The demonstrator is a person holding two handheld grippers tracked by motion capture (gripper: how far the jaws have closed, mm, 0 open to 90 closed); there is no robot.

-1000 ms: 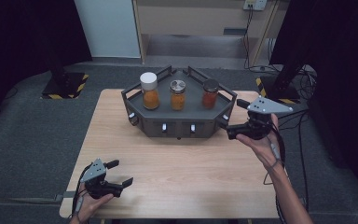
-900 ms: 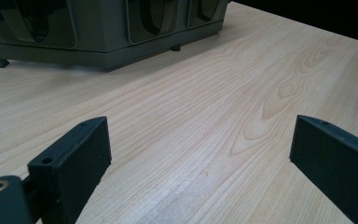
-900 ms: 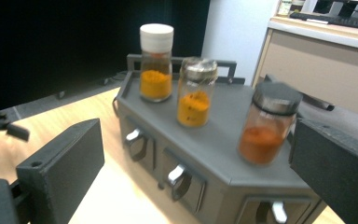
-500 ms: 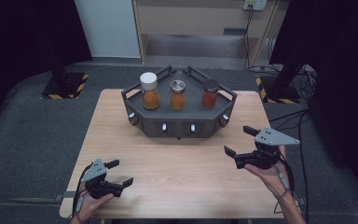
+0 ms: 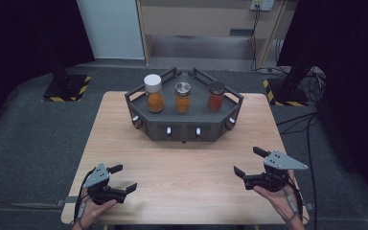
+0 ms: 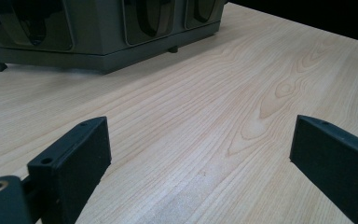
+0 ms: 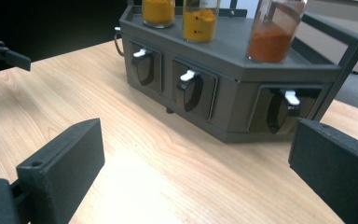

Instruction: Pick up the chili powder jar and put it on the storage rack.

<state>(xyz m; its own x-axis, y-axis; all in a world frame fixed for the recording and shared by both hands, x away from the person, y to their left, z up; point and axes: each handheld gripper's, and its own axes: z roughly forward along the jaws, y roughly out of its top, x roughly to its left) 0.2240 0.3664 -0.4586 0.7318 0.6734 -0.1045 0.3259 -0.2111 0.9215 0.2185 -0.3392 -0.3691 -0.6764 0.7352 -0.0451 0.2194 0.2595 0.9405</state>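
A dark grey angular rack (image 5: 184, 130) stands at the table's far middle, its lower wall (image 6: 98, 44) close ahead in the left gripper view. On it stand three jars: a white-lidded one with orange powder (image 5: 154, 93), a silver-lidded one (image 5: 182, 97), and a dark-lidded one with red powder (image 5: 216, 96) (image 7: 274, 32). Its front faces carry white-tipped knobs (image 7: 189, 88). My left gripper (image 5: 123, 178) rests open near the front left corner. My right gripper (image 5: 250, 161) is open at the front right, with nothing between its jaws (image 7: 200, 168).
The light wooden table (image 5: 187, 167) has bare room between the two grippers and the rack. Dark floor surrounds it, with cables (image 5: 306, 120) on the right and a stand base with yellow-black tape (image 5: 67, 86) at the back left.
My right gripper has drawn back from beside the rack's right end to the front right of the table. The left gripper has stayed put.
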